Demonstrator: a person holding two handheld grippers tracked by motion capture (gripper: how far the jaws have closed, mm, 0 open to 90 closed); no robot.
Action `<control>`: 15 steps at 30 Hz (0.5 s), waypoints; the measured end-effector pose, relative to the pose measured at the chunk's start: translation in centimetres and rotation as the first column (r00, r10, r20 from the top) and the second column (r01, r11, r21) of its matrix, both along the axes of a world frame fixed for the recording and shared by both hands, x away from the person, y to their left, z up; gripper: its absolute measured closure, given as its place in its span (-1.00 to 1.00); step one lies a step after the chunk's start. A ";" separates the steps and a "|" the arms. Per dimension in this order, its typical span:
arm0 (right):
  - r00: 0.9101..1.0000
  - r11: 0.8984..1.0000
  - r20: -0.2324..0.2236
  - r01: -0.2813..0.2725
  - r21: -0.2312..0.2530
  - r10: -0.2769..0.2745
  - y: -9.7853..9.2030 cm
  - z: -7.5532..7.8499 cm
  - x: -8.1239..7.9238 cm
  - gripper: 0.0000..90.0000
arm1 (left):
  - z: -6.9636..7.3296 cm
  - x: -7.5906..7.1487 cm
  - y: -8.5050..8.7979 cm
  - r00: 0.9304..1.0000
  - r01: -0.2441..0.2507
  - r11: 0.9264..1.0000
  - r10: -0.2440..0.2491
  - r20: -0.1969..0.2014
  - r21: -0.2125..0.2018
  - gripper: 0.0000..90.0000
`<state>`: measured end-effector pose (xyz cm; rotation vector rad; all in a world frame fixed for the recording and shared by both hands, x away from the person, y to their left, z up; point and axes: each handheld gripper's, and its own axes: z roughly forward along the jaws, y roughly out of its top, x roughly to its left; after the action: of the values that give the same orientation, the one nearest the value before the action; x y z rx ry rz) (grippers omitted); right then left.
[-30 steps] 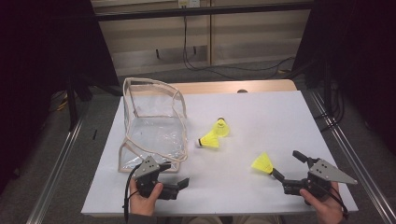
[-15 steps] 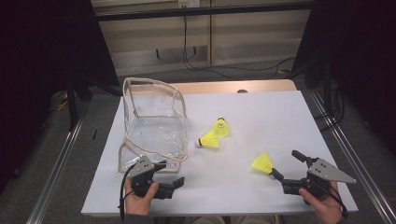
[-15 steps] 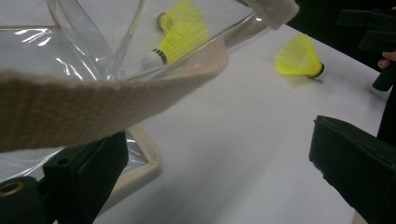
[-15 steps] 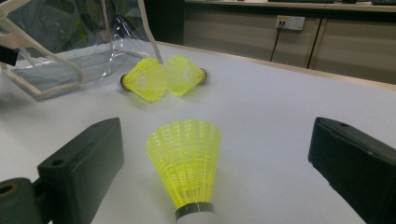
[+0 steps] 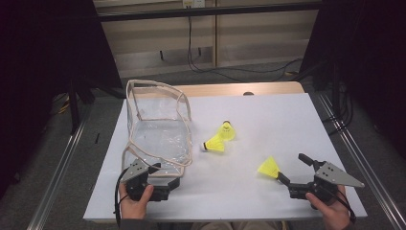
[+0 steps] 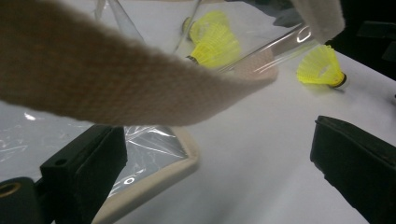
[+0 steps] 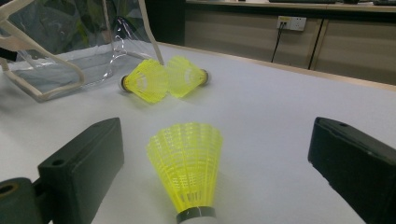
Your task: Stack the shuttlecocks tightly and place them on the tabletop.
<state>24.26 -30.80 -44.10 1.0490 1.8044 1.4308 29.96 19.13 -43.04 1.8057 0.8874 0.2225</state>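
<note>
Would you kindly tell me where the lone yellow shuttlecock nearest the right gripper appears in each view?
High view: the lone shuttlecock lies lower right, just ahead of the right gripper.
Left gripper view: upper right, on the white table.
Right gripper view: bottom centre, between the open fingers.
Shared landmark: the pair of shuttlecocks beside the clear bag.

A white-topped table (image 5: 268, 120) carries everything, a strip of bare wood showing along its far edge. Toward nine o'clock from the middle stands a clear plastic bag (image 5: 158, 134) with beige webbing trim, its near flap spread flat on the top. Just beside it, about the centre, two yellow shuttlecocks (image 5: 220, 138) lie touching each other, and a third yellow shuttlecock (image 5: 269, 168) lies on its side, apart from them, out toward four o'clock.
</note>
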 end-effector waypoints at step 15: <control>1.000 1.000 -0.009 -0.002 0.004 0.002 -0.3 0.1 0.4 -0.93 | 0.0 0.3 1.1 0.999 -0.032 0.999 0.032 0.014 0.018 -0.92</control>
<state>24.65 -31.08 -44.02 1.0574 1.8097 1.4338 30.22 20.18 -43.08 1.8060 0.9080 0.2643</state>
